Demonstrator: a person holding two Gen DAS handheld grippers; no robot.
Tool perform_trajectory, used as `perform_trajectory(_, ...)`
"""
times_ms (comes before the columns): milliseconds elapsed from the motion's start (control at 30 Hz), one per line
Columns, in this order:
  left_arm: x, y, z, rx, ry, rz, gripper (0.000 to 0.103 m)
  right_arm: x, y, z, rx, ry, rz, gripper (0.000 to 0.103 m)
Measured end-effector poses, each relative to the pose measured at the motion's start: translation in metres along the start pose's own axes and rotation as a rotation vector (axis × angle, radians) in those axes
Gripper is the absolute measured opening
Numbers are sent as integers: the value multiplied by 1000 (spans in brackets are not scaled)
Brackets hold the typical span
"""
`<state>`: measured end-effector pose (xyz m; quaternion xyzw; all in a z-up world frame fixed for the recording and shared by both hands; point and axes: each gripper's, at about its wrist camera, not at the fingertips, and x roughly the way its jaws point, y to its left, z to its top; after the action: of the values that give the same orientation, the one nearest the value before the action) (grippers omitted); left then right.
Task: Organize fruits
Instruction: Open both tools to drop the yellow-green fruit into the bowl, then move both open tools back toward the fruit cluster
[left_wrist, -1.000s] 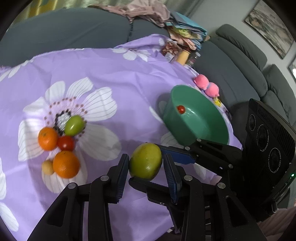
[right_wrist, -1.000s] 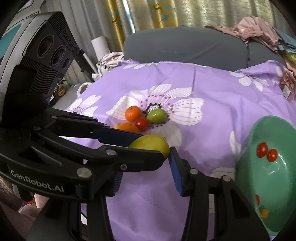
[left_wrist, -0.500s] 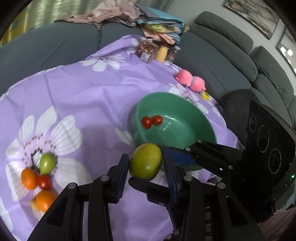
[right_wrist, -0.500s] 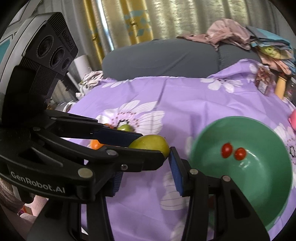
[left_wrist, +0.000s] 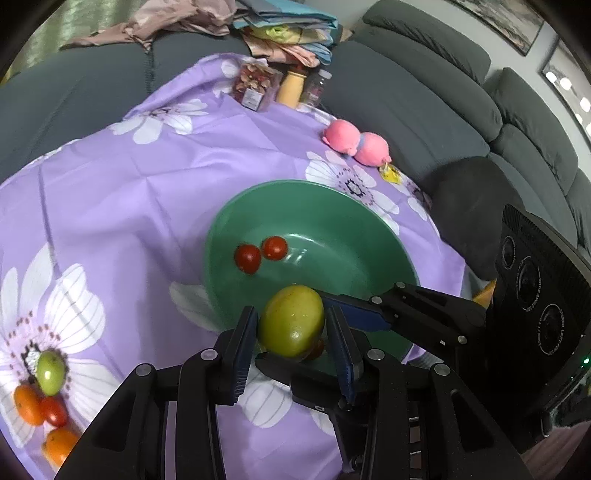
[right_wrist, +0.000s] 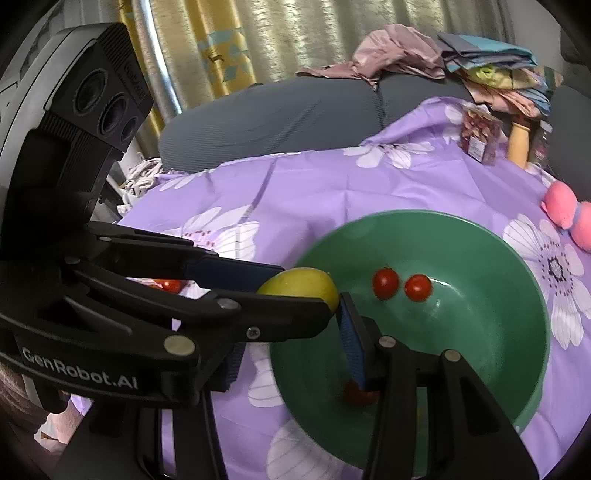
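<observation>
Two handheld grippers jointly carry one mango above the near rim of a green bowl that rests on a counter covered by a purple floral cloth. The left gripper is clamped on the yellow-green fruit, one blue pad pressing each side. The right gripper enters from the right in the left wrist view, one finger lying against the far right side of the mango and the other passing beneath it; whether its pads truly squeeze the fruit cannot be told. Inside the bowl lie two cherry tomatoes, touching, and a third red fruit near the front wall, partly hidden behind a finger. Far left on the cloth sits a cluster: a green fruit, two oranges and a tomato. Beyond the bowl lie a pink plush toy and, farther off, a snack packet beside a yellow bottle. A grey sofa surrounds the counter.
</observation>
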<state>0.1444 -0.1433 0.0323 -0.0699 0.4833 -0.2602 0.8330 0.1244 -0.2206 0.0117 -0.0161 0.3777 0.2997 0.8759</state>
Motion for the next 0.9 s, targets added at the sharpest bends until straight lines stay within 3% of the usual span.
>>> perform_trajectory(233, 12, 0, 2, -8, 25, -13, 39, 4, -10, -5, 22, 21, -17, 48)
perform_trajectory(533, 8, 2, 2, -28, 18, 28, 39, 5, -13, -6, 38, 25, -29, 48)
perform_trajectory(667, -1, 8, 0, -52, -3, 54, 63, 2, -11, -7, 38, 23, -36, 50)
perform_trajectory(900, -24, 17, -9, -87, -52, 96, 74, -8, -1, -6, 24, 10, -48, 57)
